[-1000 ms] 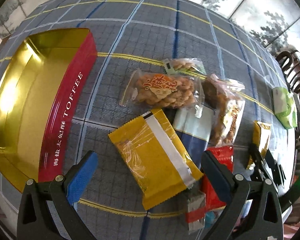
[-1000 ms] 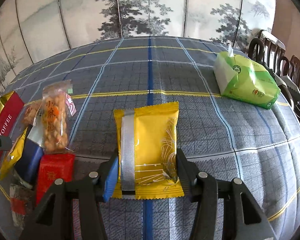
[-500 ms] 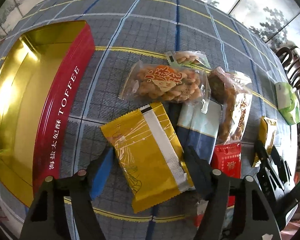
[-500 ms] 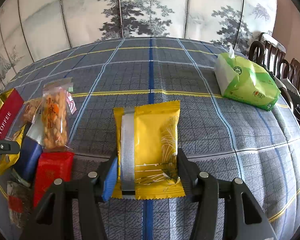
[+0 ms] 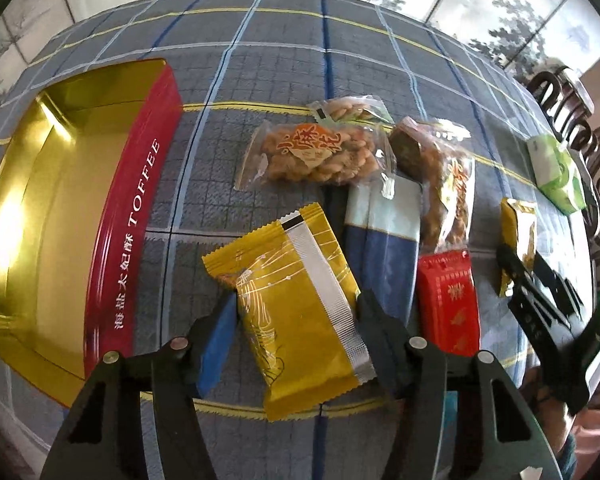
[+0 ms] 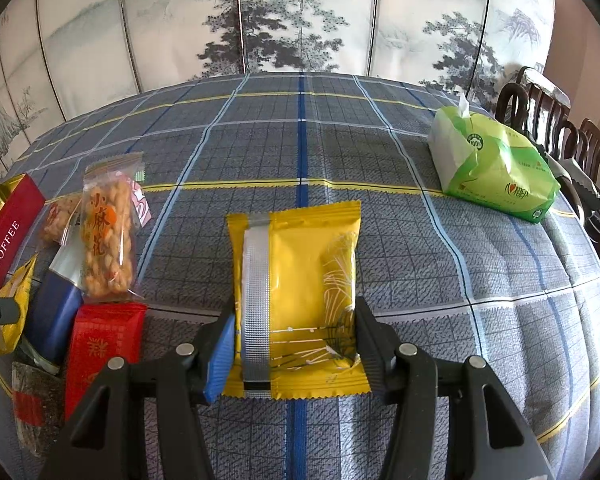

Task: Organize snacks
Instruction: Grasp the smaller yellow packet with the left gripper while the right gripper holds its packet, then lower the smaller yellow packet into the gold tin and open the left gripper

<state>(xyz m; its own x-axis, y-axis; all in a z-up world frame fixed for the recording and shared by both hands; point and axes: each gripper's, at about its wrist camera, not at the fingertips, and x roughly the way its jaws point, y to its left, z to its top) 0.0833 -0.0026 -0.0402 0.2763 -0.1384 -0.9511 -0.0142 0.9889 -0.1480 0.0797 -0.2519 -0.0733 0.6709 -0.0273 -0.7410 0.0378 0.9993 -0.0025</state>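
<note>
Both claws gripping yellow snack packets

The left claw (image 5: 298, 312), having just been closing, is pinching one yellow packet (image 5: 296, 308); the right claw (image 6: 294, 330) is clamping another yellow packet (image 6: 300, 300) on the surface (image 6: 420, 280).

1. Left gripper (image 5: 298, 312): points steeply down; jaws have just been closing on a yellow packet (image 5: 296, 312), and both pads now press its sides
2. Right gripper (image 6: 294, 330): tilted down and forward; jaws clamped on a second yellow packet (image 6: 298, 300), one pad on each long edge
3. In the left wrist view, the right gripper shows at the right edge, its fingers on its packet
</note>
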